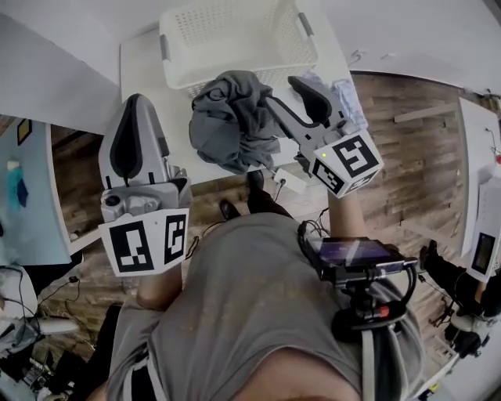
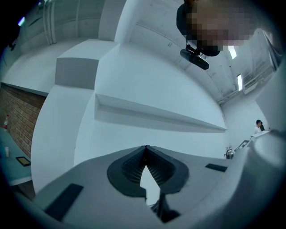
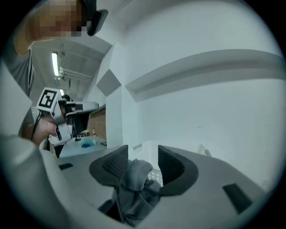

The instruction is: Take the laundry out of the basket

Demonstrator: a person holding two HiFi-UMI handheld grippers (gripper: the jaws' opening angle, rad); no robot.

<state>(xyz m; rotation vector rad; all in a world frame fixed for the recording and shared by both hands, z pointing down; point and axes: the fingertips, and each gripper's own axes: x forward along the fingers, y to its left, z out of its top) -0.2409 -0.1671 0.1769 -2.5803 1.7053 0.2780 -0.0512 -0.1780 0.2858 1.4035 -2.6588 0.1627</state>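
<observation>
Already out: grey garment (image 1: 227,125), loose in your right gripper (image 3: 143,156), jaws parted.
Your left gripper (image 2: 145,154): closed, empty.
Laundry basket (image 1: 235,23): apparently empty.

light: bright, even, cool | source: ceiling strip lights (image 3: 55,64) | edges: fisheye bend, dark vignette | shadows: soft

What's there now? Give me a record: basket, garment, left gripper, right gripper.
basket: white, on the white table
gray garment: bunched, outside the basket, in front of it
left gripper: jaws together, nothing between them
right gripper: jaws apart, gray garment draped between them
</observation>
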